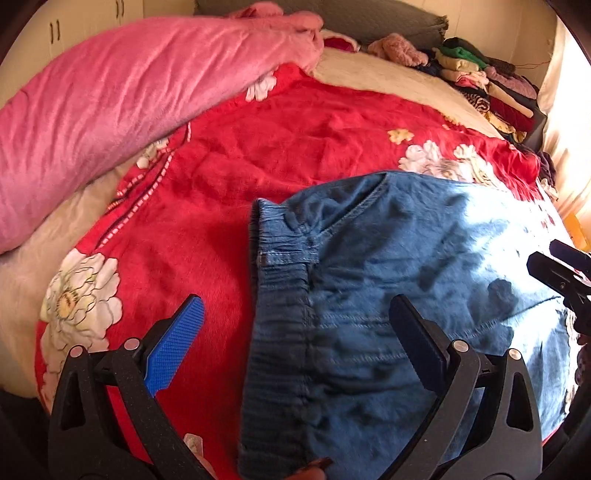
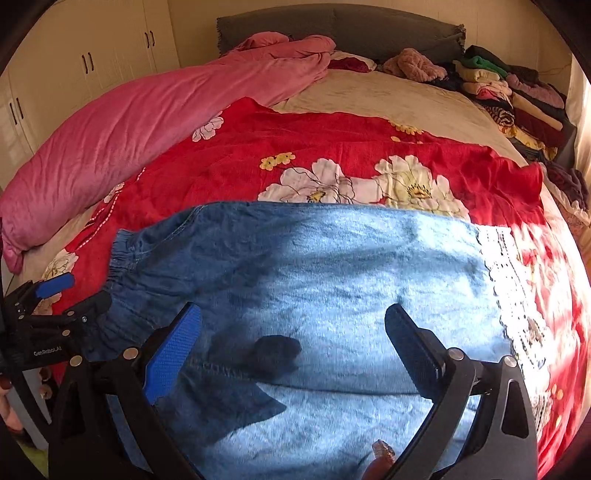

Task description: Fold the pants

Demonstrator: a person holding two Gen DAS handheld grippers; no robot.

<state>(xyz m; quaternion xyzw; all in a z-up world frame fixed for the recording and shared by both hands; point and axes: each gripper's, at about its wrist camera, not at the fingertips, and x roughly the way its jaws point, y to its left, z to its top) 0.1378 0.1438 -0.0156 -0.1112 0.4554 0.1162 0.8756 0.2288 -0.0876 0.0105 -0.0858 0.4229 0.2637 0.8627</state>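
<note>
Pants [image 2: 332, 280]: blue denim, lying flat on a red floral blanket [image 2: 332, 147] over the bed. Elastic waistband [image 1: 280, 295] at the left end; white lace hem [image 2: 506, 280] at the right end. Long axis runs left to right across both views, waist toward the left gripper, hem toward the sunlit side. A seam crosses the cloth just ahead of the right gripper's fingers, with a dark shadow patch on it.

Left gripper [image 1: 295, 317]: fingers spread wide, nothing between them. The waistband runs up between the fingers; the blue-padded finger [image 1: 177, 347] sits over bare blanket, the other over denim. Whether the tips touch the cloth cannot be told.

Right gripper [image 2: 291, 325]: fingers likewise spread wide and holding nothing, both over the middle of the pants, above the seam. Contact with the cloth cannot be told.

Each gripper shows at the edge of the other's view: the left one near the waistband, the right one at the hem side.

Surroundings: pink quilt [image 2: 147, 122], rolled long, beyond and left of the fingers, clear of the pants. Beige sheet [image 2: 388, 99] beyond the blanket. Stack of folded clothes [image 2: 517, 99] far right, by the grey headboard [image 2: 351, 29]. White cupboards [image 2: 85, 62] far left. Nothing lies on the pants.
</note>
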